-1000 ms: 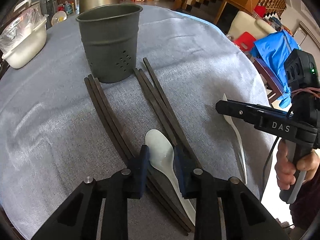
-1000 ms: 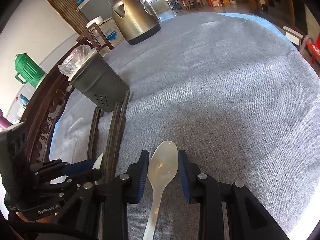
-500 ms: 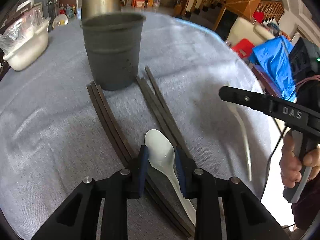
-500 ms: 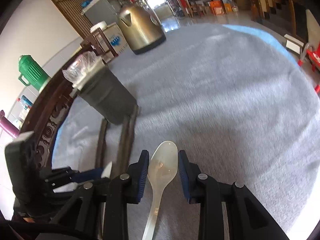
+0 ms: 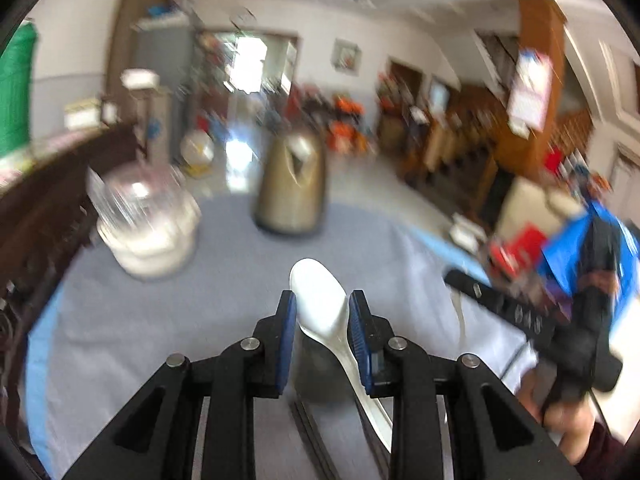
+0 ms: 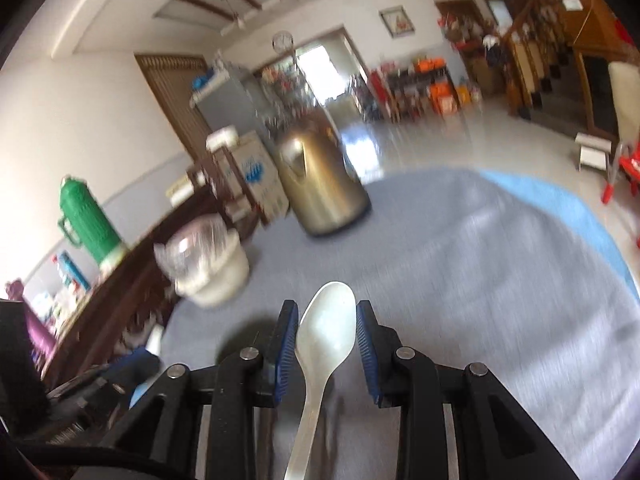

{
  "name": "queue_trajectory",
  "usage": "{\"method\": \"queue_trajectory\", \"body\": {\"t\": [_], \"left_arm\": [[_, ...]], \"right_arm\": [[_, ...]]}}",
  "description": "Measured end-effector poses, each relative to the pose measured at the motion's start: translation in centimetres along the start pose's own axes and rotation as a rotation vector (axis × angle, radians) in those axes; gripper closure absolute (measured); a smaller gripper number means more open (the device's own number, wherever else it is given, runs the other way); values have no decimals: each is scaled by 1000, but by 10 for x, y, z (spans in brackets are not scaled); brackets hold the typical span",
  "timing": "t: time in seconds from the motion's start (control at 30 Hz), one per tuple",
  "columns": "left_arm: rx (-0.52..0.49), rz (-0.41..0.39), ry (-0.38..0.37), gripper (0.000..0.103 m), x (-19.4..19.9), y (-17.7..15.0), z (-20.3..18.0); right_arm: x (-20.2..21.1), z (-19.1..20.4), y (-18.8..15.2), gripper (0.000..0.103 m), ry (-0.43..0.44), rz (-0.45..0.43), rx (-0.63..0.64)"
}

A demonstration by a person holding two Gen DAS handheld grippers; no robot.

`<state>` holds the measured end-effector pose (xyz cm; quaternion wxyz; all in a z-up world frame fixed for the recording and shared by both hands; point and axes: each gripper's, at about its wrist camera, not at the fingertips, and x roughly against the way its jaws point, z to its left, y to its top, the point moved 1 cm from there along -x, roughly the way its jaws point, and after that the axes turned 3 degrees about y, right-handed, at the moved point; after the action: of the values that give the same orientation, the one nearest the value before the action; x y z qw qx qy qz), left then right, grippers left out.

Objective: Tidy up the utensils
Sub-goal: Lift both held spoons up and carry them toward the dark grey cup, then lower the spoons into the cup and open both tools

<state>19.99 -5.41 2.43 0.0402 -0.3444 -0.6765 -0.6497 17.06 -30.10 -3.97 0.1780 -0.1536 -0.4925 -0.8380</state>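
Over the grey table (image 6: 500, 280): each gripper grasps a white spoon, bowl fwd, handle running back along the fingers. L gripper (image 5: 322, 336) w/ spoon (image 5: 320, 296); R gripper (image 6: 327, 344) w/ spoon (image 6: 326, 332). Dark holder (image 5: 316, 376), blurred, seems just below L spoon, so L looks nearer.

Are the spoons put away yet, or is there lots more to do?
Not yet. Nothing looks put away. In hand: the left gripper is closed on one white plastic spoon, and the right gripper on another white plastic spoon, both held above the grey tablecloth. Left: both spoons must go into a holder, which the blur hides. The dark chopsticks lie on the cloth.
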Motion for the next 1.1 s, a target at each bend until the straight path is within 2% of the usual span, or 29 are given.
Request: {"method": "queue_trajectory", "body": {"t": [0.07,0.1,0.13,0.3,0.4,0.53,0.7,0.83,1.1], "left_arm": [[22,-78,58,74,-9,9,1],[14,-127,118,74,-15,12,3],[8,-146,147,74,-20,12,2],[24,-135,221,74,-69,-2,7],[27,-127,239,74,-87,-15,10],[-12,-144,245,74,-89,-27,6],[-50,-180,221,74,-72,-38,-2],[-56,-166,198,74,-68,-46,-3],[-106,-167,158,74,-52,-55,-8]], "right_arm": [[-9,8,14,72,-2,-52,1],[-14,13,19,72,-10,-81,7],[-19,18,23,72,-18,-112,18],[-51,32,21,71,-51,-202,67],[-67,38,14,71,-70,-235,89],[-80,41,8,71,-75,-251,101],[-71,37,21,71,-64,-299,64],[-68,41,28,71,-37,-327,44],[-76,52,7,71,-20,-281,148]]}}
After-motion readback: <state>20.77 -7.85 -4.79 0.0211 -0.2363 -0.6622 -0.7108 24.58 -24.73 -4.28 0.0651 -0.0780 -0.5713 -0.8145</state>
